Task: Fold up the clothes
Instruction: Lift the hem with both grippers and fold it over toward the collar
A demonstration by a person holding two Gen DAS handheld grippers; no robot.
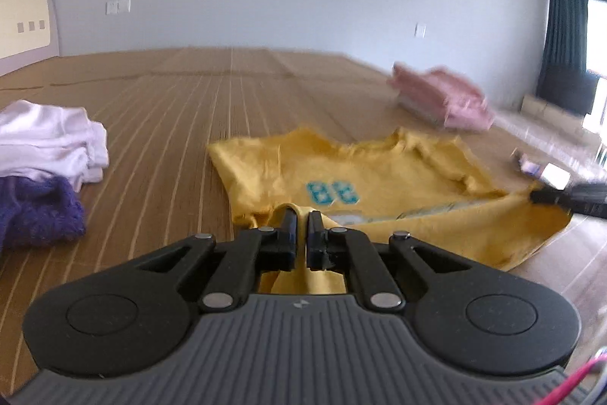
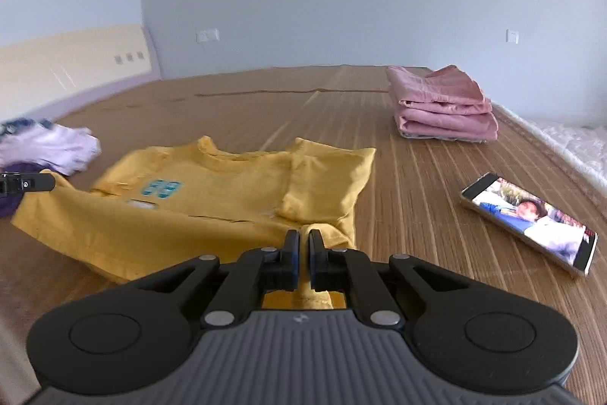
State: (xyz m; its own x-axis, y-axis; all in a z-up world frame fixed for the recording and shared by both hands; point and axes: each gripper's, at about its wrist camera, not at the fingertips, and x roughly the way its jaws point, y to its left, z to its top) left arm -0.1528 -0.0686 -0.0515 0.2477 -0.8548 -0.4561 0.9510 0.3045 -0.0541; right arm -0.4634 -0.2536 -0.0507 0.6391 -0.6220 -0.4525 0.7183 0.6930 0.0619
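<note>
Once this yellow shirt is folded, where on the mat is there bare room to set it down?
Widest free patch: far mat beyond the yellow shirt, toward the wall. A narrower strip lies between shirt and phone, in front of the pink folded stack. Crowded: the left side, with white clothes and a purple knit.

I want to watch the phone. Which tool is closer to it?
Right. The right tool pinches the yellow shirt's corner beside the phone; the left tool holds the far corner.
</note>
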